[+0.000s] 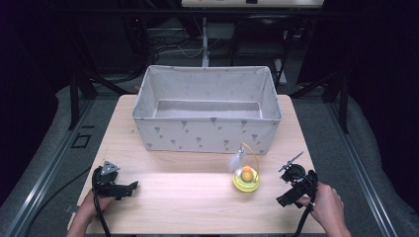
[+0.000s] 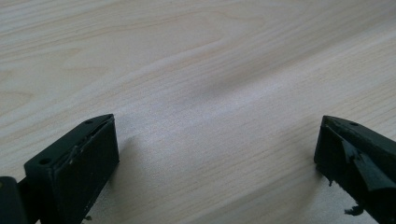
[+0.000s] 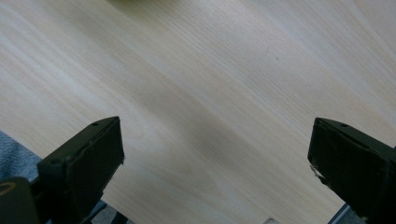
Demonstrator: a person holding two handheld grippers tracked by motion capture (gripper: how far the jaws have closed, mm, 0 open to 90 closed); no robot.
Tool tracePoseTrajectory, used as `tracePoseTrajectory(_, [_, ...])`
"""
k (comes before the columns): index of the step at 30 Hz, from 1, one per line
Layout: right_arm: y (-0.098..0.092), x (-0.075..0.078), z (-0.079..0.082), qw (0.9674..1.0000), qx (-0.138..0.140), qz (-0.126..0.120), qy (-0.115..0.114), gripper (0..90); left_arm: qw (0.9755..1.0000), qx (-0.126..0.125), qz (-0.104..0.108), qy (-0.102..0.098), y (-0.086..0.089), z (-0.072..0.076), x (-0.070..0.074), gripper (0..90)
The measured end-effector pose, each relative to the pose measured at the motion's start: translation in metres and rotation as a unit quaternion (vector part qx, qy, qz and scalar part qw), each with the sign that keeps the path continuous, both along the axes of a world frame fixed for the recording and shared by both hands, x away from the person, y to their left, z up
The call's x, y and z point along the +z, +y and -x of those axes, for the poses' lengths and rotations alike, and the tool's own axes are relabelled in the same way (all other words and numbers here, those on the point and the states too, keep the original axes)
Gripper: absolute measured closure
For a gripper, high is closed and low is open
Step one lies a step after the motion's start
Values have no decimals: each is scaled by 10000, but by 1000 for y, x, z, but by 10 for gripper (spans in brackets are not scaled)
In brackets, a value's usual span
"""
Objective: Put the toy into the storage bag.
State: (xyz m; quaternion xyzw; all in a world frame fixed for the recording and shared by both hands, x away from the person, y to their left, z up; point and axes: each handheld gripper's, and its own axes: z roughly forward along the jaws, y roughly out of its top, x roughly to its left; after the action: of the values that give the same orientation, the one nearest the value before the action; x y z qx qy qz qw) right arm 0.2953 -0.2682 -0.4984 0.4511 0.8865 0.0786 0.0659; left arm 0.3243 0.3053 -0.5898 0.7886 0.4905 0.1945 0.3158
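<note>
The fabric bin (image 1: pixel 206 106) serves as the landmark. It is a grey, open-topped box with a small printed pattern, standing on the far half of the light wooden desk (image 1: pixel 188 202), and its interior is showing only bare fabric.

The yellow toy (image 1: pixel 246 178) is standing on the desk just in front of the bin's near right corner, close to the bin's front wall but not touching it. It consists of a round yellow base, an orange ball sitting in that base, a thin yellow arch rising over the ball, and a white feather-like tuft leaning towards the bin.

The left gripper (image 1: pixel 132 186) is resting low over the desk well in front of the bin's near left corner, with a hand gripping it from behind. In the left gripper view its fingers (image 2: pixel 74 163) are standing wide apart, with only bare wood grain lying between them.

The right gripper (image 1: pixel 282 200) is sitting in front of the bin's near right corner, farther from the bin than the toy, held in the right hand (image 1: pixel 327 202). It is lying just beside the toy and apart from it. In the right gripper view its fingers (image 3: pixel 84 161) are spread wide, holding nothing, and the desk edge is showing beneath them.
</note>
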Motion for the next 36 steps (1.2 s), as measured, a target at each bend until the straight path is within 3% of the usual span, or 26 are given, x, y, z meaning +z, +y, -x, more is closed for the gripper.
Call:
tracePoseTrajectory(6, [8, 7, -1, 9998, 151, -61, 76, 29, 10000, -6, -6, 8, 0, 0, 0, 0])
tracePoseTrajectory(7, [10, 4, 2, 9996, -2, -292, -63, 29, 10000, -1, -3, 7, 0, 0, 0, 0])
tracePoseTrajectory(9, [12, 11, -1, 9995, 216, -149, 161, 26, 10000, -6, -6, 8, 0, 0, 0, 0])
tracePoseTrajectory(12, [17, 16, -2, 9991, 303, -210, 198, 1, 10000, -5, -4, 8, 0, 0, 0, 0])
tracePoseTrajectory(19, [30, 34, -4, 9979, 439, -466, -5, 4, 10000, -10, -12, 11, 0, 0, 0, 0])
tracePoseTrajectory(32, [52, 56, -14, 9963, 727, -448, -58, 75, 10000, -12, -15, 26, 0, 1, 0, 0])
tracePoseTrajectory(36, [57, 59, -18, 9957, 787, -473, -90, 133, 10000, -12, -14, 25, 0, 1, 0, 0])
